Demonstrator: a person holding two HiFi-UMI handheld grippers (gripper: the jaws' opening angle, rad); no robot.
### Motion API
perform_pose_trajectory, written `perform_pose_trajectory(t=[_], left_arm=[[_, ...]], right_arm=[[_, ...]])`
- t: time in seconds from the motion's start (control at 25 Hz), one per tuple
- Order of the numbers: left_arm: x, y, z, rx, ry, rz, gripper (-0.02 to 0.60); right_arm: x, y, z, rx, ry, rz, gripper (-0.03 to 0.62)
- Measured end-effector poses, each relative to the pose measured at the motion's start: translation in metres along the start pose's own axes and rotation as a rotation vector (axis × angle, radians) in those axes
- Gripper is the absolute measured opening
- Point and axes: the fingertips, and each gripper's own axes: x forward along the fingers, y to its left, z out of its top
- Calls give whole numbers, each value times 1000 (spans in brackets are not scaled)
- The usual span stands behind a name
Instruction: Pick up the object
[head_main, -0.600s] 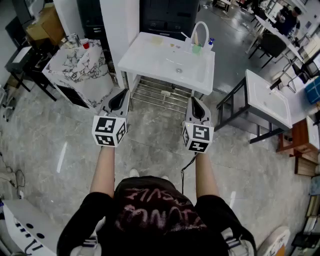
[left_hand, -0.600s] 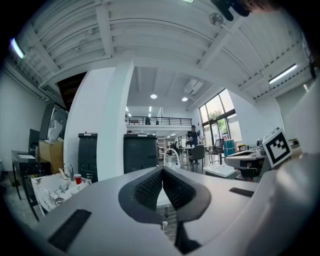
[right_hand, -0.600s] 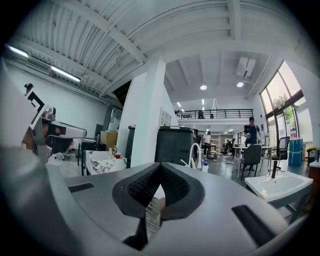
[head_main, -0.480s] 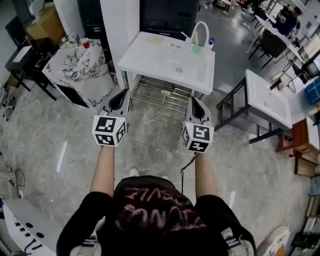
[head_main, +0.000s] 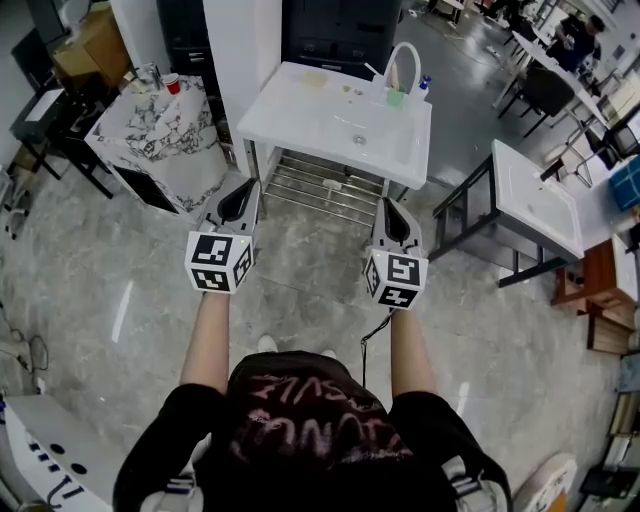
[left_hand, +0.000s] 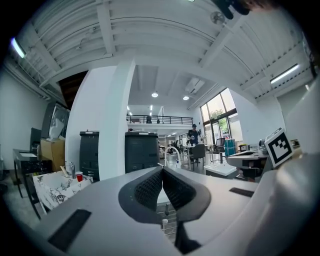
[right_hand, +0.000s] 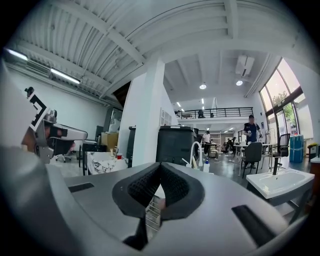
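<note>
The object is probably one of the small things on the white sink worktop (head_main: 300, 120), perhaps the green cup (head_main: 394, 98) beside the faucet (head_main: 404, 55). Nearer, over the floor (head_main: 100, 290), left tongs (head_main: 243, 193) and right tongs (head_main: 391, 208) are both pinched together, empty.

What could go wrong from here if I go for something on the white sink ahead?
Both the left gripper and right gripper are shut and empty; reaching in without opening would likely just push things. The green cup and small bottle stand close by the faucet at the back of the sink, so grabbing one may knock the other.
</note>
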Motion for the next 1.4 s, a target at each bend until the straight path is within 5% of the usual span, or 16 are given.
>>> perform_pose_trajectory(t=[1.0,1.4], left_arm=[[-17,79,-32,-31,17,-58,17],[28,110,-32,-43,5,-63,17]], right_arm=[[31,95,-3,2,-5,-1,14],[88,81,-5,3,-10,-4,14]])
